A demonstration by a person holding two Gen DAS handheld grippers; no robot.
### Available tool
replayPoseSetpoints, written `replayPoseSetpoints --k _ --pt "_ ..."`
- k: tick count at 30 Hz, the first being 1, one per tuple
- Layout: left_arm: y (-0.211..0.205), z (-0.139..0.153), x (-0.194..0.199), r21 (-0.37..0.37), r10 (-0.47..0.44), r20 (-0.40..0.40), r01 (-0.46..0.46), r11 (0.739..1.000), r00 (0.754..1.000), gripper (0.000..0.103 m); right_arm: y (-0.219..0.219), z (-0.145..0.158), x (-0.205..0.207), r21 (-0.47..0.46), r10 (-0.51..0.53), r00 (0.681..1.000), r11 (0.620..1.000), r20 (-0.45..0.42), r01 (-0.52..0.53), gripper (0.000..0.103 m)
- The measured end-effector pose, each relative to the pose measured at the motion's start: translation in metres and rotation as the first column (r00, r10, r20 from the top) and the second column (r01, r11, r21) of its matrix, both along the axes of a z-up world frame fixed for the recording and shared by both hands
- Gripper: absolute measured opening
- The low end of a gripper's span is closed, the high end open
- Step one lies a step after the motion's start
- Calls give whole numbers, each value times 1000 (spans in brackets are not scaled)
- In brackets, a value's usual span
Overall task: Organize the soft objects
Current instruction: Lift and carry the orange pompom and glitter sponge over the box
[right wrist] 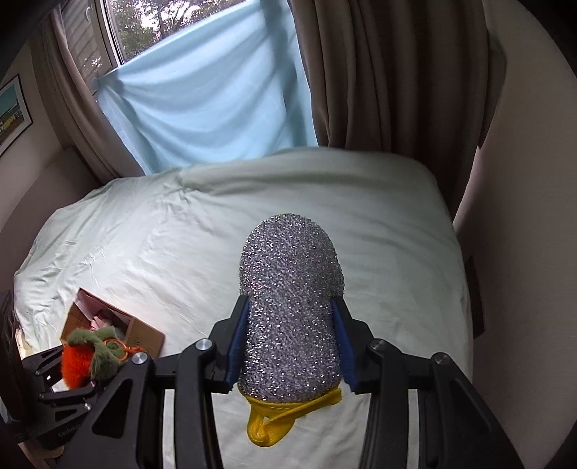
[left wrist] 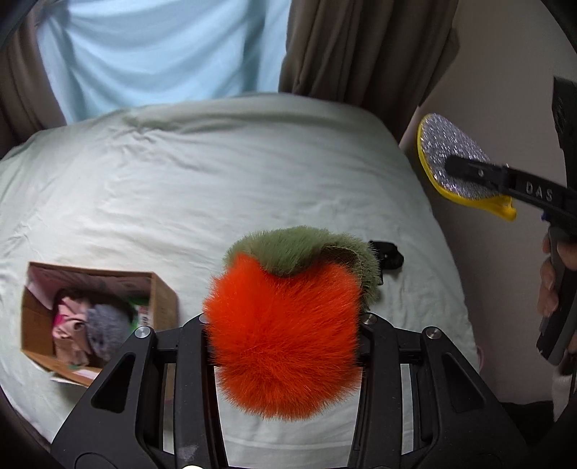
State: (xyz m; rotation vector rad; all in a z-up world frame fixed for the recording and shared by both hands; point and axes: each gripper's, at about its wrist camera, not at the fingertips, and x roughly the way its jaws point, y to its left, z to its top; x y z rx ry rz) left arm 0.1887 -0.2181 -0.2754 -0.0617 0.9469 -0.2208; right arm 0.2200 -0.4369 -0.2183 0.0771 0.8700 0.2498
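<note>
My left claw (left wrist: 283,324) grips the furry orange toy (left wrist: 285,324), right claw (right wrist: 290,342) clamps the glittery scrubber (right wrist: 290,306), both held above the bed (left wrist: 216,173). Box (left wrist: 90,317) sits near-left. Risk: fur's slippery, toy could slip out w/ a quick swing.

A pale green bed (right wrist: 274,223) is lying below and ahead of the gripper. Beyond it, brown curtains (right wrist: 378,79) are flanking a daylit window (right wrist: 144,25), partly covered by blue cloth (right wrist: 209,101).
</note>
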Motion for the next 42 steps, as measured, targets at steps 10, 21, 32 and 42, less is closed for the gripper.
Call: replayPoseSetpoints --k 10,21,32,42 --pt "105 72 -31 8 46 63 -46 999 997 35 102 76 -70 52 -13 998 999 65 10 40" --pt "250 82 -46 17 131 41 -132 991 991 35 244 80 -100 144 4 1000 990 31 -8 40" --pt "355 34 -25 39 141 -49 -140 989 989 35 337 33 -87 156 -10 996 987 -86 23 40" --pt "389 -30 11 80 100 -166 -88 993 981 35 358 -43 -55 209 -98 949 964 -299 166 40"
